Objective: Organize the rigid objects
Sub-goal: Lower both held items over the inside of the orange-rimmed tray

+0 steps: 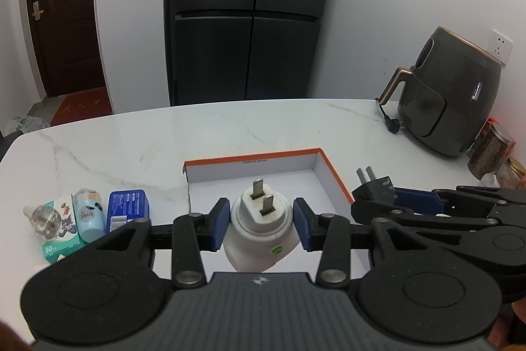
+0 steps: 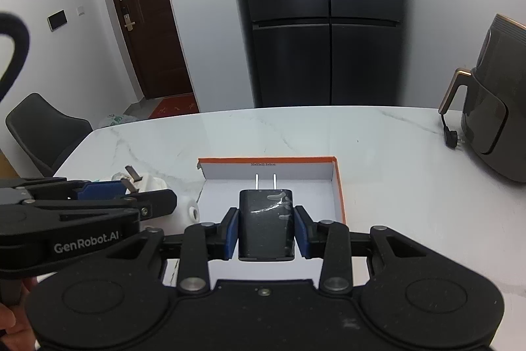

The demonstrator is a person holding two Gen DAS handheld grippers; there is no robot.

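My left gripper point(image 1: 261, 224) is shut on a white plug-in device point(image 1: 259, 229) with two metal prongs pointing up, held over the near part of a white box with an orange rim point(image 1: 335, 173). My right gripper point(image 2: 266, 227) is shut on a black charger point(image 2: 265, 224) with two prongs pointing away, held over the same box point(image 2: 340, 186). In the left wrist view the right gripper point(image 1: 371, 196) and the charger point(image 1: 373, 183) show at the right. In the right wrist view the left gripper point(image 2: 131, 191) and the white device point(image 2: 148, 181) show at the left.
On the marble table point(image 1: 230, 127), left of the box: a blue tin point(image 1: 128, 209), a pale blue bottle point(image 1: 88, 214) and a green carton with a clear bottle point(image 1: 56, 226). A dark air fryer point(image 1: 457, 94) and jars point(image 1: 491, 150) stand right. A chair point(image 2: 42, 127) stands far left.
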